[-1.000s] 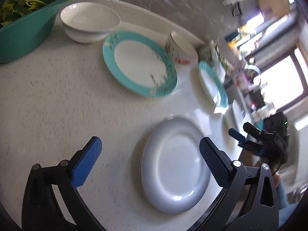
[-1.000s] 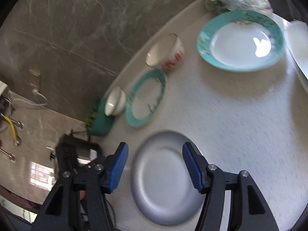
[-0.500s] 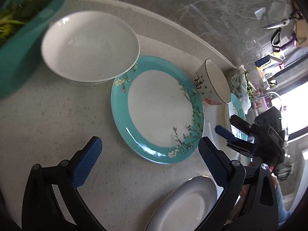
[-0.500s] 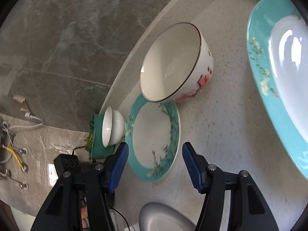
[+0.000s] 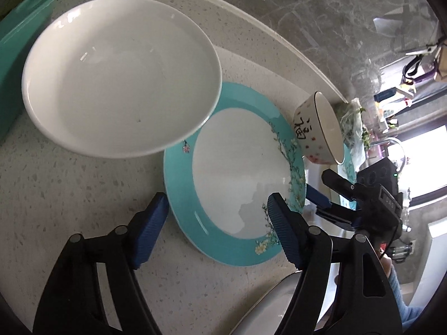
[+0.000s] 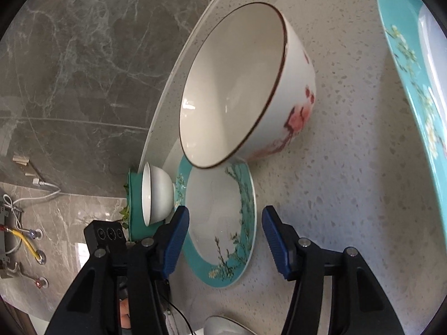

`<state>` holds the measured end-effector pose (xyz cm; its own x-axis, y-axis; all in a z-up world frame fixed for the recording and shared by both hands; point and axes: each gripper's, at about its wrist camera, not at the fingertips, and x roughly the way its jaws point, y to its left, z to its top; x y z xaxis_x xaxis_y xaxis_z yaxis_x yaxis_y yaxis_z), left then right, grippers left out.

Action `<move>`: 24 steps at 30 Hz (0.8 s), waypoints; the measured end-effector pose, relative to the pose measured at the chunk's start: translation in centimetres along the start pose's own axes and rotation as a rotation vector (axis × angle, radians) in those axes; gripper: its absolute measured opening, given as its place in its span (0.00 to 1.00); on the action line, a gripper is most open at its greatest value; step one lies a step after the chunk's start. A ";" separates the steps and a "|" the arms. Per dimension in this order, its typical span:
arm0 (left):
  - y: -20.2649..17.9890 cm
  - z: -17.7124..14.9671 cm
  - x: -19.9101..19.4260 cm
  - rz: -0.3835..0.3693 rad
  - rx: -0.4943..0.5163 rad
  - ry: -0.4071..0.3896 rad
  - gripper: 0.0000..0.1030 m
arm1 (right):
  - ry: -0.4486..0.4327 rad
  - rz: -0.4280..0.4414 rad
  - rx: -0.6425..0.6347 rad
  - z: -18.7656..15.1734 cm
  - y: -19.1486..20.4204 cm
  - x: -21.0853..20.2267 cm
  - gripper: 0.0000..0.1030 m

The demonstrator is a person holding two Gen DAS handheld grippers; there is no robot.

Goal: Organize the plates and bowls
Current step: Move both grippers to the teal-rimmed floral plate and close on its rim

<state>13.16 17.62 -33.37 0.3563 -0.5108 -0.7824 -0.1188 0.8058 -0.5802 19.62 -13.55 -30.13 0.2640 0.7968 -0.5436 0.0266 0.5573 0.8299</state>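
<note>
A teal-rimmed flowered plate (image 5: pixel 234 178) (image 6: pixel 220 223) lies flat on the pale speckled counter (image 5: pixel 69 195). Behind it on one side stands a plain white bowl (image 5: pixel 120 75) (image 6: pixel 156 195), on the other a white bowl with red blossoms (image 5: pixel 318 131) (image 6: pixel 245 83). My left gripper (image 5: pixel 218 209) hovers over the plate's near rim with its jaws closing; nothing is pressed between the pads. My right gripper (image 6: pixel 225 223) (image 5: pixel 329 195) faces the same plate from the opposite side, short of the blossom bowl, jaws closing slightly and holding nothing.
A grey plate (image 5: pixel 273 307) (image 6: pixel 223 326) lies at the near edge. A teal basin with greens (image 5: pixel 16 28) (image 6: pixel 134 203) stands beside the white bowl. A second teal plate (image 6: pixel 413 83) lies at the right. A grey marble wall (image 6: pixel 83 55) runs behind the counter.
Both grippers have come forward and down from over the grey plate to the teal plate and bowls. The left jaws have narrowed. The dishes themselves lie as before.
</note>
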 end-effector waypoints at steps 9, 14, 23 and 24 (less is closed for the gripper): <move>1.6 0.7 -0.3 -0.057 -0.068 -0.015 0.51 | 0.015 0.015 0.019 0.5 -0.2 1.2 0.53; 2.2 0.8 -0.5 -0.032 -0.095 -0.019 0.38 | 0.015 -0.004 0.022 0.6 -0.1 1.3 0.44; 1.6 1.3 -0.5 0.092 -0.095 -0.019 0.23 | 0.020 -0.082 0.031 0.5 -0.7 1.1 0.14; 1.4 1.4 -0.4 0.110 -0.085 -0.021 0.19 | 0.022 -0.097 0.022 0.5 -0.6 1.2 0.11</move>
<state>14.14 19.37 -33.62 0.3561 -0.4132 -0.8381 -0.2365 0.8279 -0.5087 20.38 -13.03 -31.21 0.2382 0.7441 -0.6241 0.0722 0.6273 0.7754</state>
